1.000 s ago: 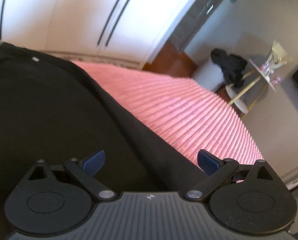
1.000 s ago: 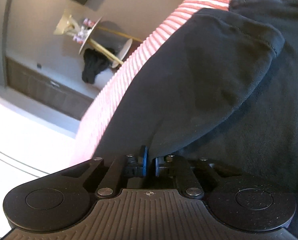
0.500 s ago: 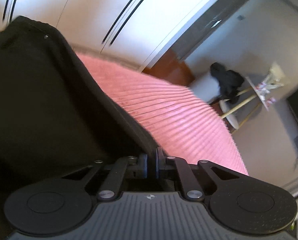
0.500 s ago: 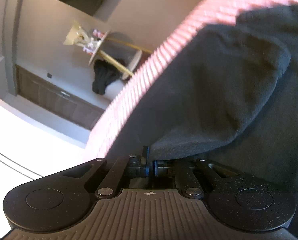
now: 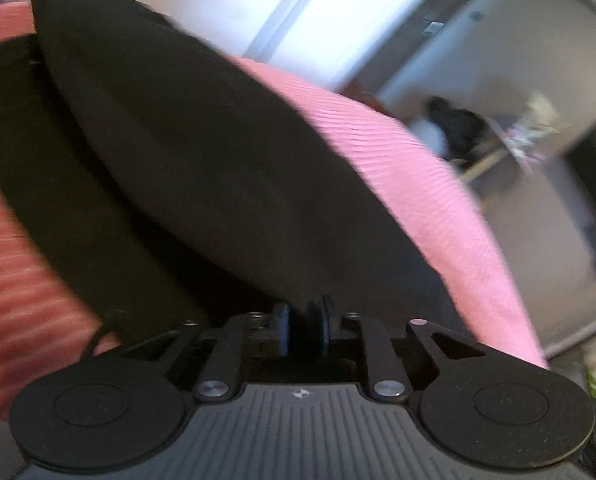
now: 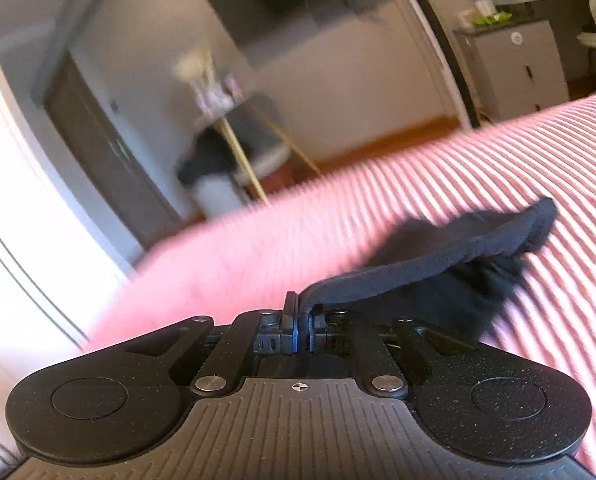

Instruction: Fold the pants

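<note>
The black pants (image 5: 201, 168) lie on a pink striped bed cover (image 5: 418, 184). My left gripper (image 5: 306, 330) is shut on an edge of the pants, and a lifted layer of cloth stretches away from it up to the left. My right gripper (image 6: 300, 330) is shut on another edge of the pants (image 6: 450, 264), which runs off to the right as a raised, thin band above the cover (image 6: 498, 168). Both views are blurred by motion.
Past the bed's far edge stand a small side table (image 6: 233, 136) with gold legs and dark clothes on a white stool (image 5: 454, 128). White wardrobe doors (image 5: 225, 4) stand behind the bed. A grey dresser (image 6: 514, 68) is at the far right.
My left gripper closed on the pants edge and lifted it. Both grippers have swung the held cloth up and across the bed; the right view now shows much more bare cover.
</note>
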The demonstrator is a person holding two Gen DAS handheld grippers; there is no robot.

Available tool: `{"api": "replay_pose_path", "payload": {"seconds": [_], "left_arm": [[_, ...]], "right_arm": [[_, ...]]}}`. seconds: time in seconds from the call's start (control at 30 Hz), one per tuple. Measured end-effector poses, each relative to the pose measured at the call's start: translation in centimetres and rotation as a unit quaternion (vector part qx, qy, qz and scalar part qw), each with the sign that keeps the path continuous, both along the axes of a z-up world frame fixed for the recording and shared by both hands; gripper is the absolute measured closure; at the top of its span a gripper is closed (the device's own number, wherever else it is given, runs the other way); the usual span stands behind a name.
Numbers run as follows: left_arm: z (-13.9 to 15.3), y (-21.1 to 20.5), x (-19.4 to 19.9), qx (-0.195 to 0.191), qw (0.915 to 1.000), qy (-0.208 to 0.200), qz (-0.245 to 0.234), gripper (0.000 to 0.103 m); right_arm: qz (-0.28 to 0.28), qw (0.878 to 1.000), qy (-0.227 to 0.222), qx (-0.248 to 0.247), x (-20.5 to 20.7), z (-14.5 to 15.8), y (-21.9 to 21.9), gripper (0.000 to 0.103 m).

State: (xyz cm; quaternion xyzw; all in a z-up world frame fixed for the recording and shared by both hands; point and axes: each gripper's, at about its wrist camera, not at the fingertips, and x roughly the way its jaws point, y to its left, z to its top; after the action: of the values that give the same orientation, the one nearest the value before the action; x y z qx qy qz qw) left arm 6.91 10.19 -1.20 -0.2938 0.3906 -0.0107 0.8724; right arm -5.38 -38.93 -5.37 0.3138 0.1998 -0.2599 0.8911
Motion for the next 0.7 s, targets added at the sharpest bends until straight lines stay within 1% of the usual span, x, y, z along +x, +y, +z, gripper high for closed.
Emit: {"api": "replay_pose_path", "payload": {"seconds": [0.03, 0.07, 0.1, 0.13, 0.17, 0.2, 0.23, 0.27, 0.3, 0.33, 0.4, 0.47, 0.5, 0.63, 0.67, 0.7], "left_arm": [[0.3, 1.1, -0.3, 0.017, 0.9996, -0.002, 0.022, 0.079], [0.7, 2.3, -0.5, 0.030, 0.9988, -0.012, 0.038, 0.064], [1.1, 3.5, -0.6, 0.045, 0.9972, -0.026, 0.055, 0.051], [1.4, 4.7, -0.5, 0.059, 0.9952, -0.037, 0.069, 0.025], [1.6, 6.3, -0.2, 0.073, 0.9926, -0.048, 0.085, 0.016], [1.5, 7.6, 0.0, 0.080, 0.9905, -0.052, 0.099, 0.016], [1.2, 9.0, 0.7, 0.081, 0.9894, -0.050, 0.109, 0.016], [0.7, 10.7, 1.0, 0.070, 0.9897, -0.043, 0.117, 0.016], [-0.1, 12.5, 1.9, 0.048, 0.9909, -0.032, 0.122, 0.016], [-0.7, 15.2, 1.6, 0.022, 0.9907, -0.017, 0.133, 0.016], [-2.3, 18.7, 2.7, -0.029, 0.9877, 0.002, 0.154, 0.020], [-3.2, 20.7, 3.9, -0.058, 0.9845, 0.001, 0.165, 0.021], [-3.3, 21.3, 4.7, -0.064, 0.9841, -0.007, 0.165, 0.021], [-2.8, 22.5, 8.2, -0.032, 0.9859, -0.017, 0.163, 0.022], [-2.8, 22.7, 9.0, -0.027, 0.9864, -0.011, 0.162, 0.031], [-2.9, 22.8, 9.0, -0.021, 0.9867, -0.011, 0.161, 0.043]], "right_arm": [[0.002, 1.000, 0.011, 0.001, -0.1, -0.5, 0.1, 0.095], [0.001, 1.000, 0.019, 0.004, 0.0, -0.9, 0.1, 0.095], [-0.002, 1.000, 0.026, 0.006, 0.1, -1.3, 0.1, 0.093], [-0.005, 0.999, 0.032, 0.014, 0.3, -1.6, -0.1, 0.088], [-0.009, 0.999, 0.033, 0.027, 0.2, -2.0, -0.4, 0.087], [-0.013, 0.998, 0.031, 0.044, 0.3, -2.3, -0.7, 0.085], [-0.018, 0.997, 0.028, 0.066, 0.3, -2.7, -1.2, 0.080], [-0.021, 0.996, 0.025, 0.084, 0.0, -3.3, -1.5, 0.077], [-0.028, 0.994, 0.022, 0.103, -0.2, -3.7, -2.0, 0.075], [-0.033, 0.992, 0.017, 0.119, -0.4, -4.2, -2.3, 0.075], [-0.040, 0.988, 0.006, 0.148, -1.0, -5.1, -3.0, 0.075], [-0.046, 0.984, -0.003, 0.172, -1.1, -5.7, -3.4, 0.075], [-0.047, 0.983, -0.004, 0.177, -1.3, -5.9, -3.6, 0.075], [-0.044, 0.982, -0.004, 0.184, -0.6, -6.1, -4.0, 0.076], [-0.043, 0.981, -0.003, 0.187, -0.4, -6.2, -4.1, 0.079], [-0.042, 0.981, -0.002, 0.189, -0.1, -6.2, -4.3, 0.087]]}}
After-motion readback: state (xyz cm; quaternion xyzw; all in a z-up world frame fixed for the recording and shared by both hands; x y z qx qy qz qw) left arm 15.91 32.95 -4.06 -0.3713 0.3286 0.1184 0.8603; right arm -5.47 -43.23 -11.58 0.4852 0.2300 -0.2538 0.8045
